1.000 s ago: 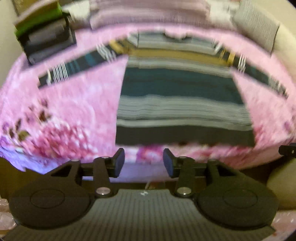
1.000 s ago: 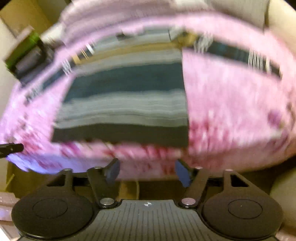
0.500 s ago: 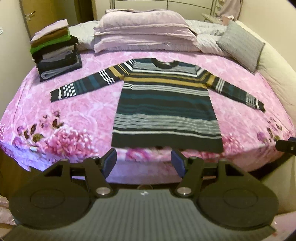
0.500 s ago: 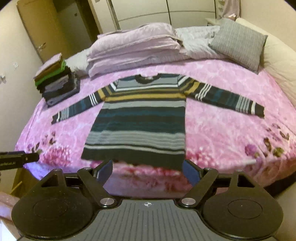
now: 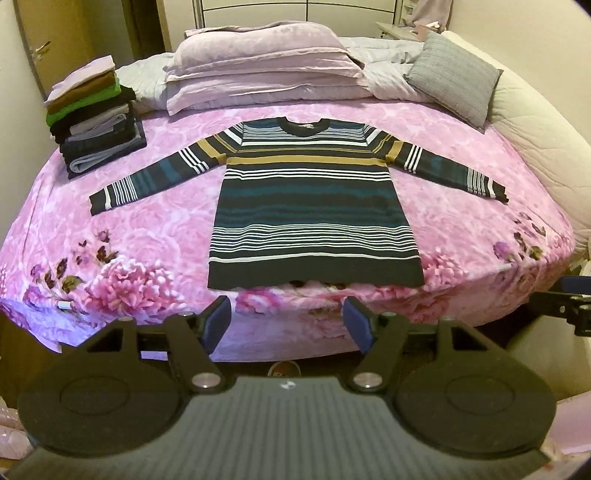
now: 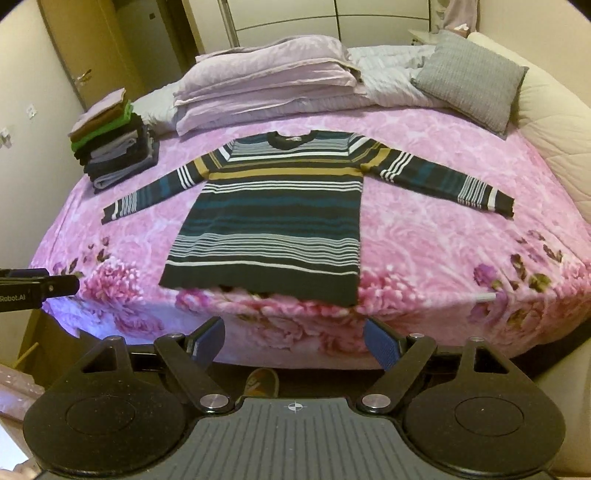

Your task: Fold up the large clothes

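Dark striped knit sweater (image 5: 314, 206) flat ahead of my left tool (image 5: 286, 323) and right tool (image 6: 293, 341), both gaping, empty. Folding unstarted; next I reach for sleeve.

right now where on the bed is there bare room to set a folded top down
Bare pink bedspread lies between the striped sweater body and each sleeve, left and right. Crowded: the folded stack at the far left corner, pillows and grey cushion along the head.

Pretty clearly a home bedroom: big bed (image 5: 110, 229) with a pink floral bedspread, stacked pillows (image 5: 258, 62), a grey cushion (image 5: 454, 79), folded clothes pile (image 5: 96, 122), wardrobe doors (image 6: 295, 14) behind.
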Demonstrator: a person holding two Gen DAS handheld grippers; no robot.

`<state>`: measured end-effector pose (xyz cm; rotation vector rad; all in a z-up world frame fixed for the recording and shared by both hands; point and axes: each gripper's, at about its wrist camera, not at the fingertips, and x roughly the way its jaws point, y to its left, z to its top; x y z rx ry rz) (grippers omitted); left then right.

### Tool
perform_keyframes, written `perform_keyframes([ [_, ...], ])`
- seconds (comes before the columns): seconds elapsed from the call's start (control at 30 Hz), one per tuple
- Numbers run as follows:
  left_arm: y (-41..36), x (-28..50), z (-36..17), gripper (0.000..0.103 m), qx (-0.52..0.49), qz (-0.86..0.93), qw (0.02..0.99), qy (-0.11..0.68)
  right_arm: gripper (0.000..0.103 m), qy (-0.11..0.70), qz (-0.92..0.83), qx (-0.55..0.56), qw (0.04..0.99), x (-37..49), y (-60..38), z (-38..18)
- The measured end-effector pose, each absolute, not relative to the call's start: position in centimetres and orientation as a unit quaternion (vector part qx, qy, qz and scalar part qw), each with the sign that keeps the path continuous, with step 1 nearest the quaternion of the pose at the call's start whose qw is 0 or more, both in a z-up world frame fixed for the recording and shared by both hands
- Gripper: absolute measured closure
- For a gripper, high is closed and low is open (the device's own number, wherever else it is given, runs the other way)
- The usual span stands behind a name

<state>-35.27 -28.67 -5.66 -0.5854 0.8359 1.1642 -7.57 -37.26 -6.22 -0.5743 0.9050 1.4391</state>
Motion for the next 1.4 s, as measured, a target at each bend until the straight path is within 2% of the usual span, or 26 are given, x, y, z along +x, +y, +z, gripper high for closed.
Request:
perform_keyframes([
  [0.87, -27.7, -34.0, -5.7, 0.037, -0.263, 0.520, 0.720, 0.377, 0.023, 0.393, 0.622, -0.251, 0.629, -5.5, -36.3, -6.2],
  [0.97, -26.4, -34.0, -6.1, 0.022, -0.273, 0.517, 0.723, 0.367, 0.023, 0.398, 0.617, -0.247, 0.633, -4.8, -35.3, -6.4],
  [1.2, -21.1, -34.8, -7.3, 0.022, -0.280, 0.530, 0.716, 0.357, 0.023, 0.414, 0.596, -0.243, 0.644, -3.0, -31.7, -7.7],
  [1.4, -13.2, -38.7, -9.6, 0.022, -0.328, 0.557, 0.684, 0.337, 0.023, 0.428, 0.580, -0.246, 0.648, -2.4, -25.8, -9.0],
])
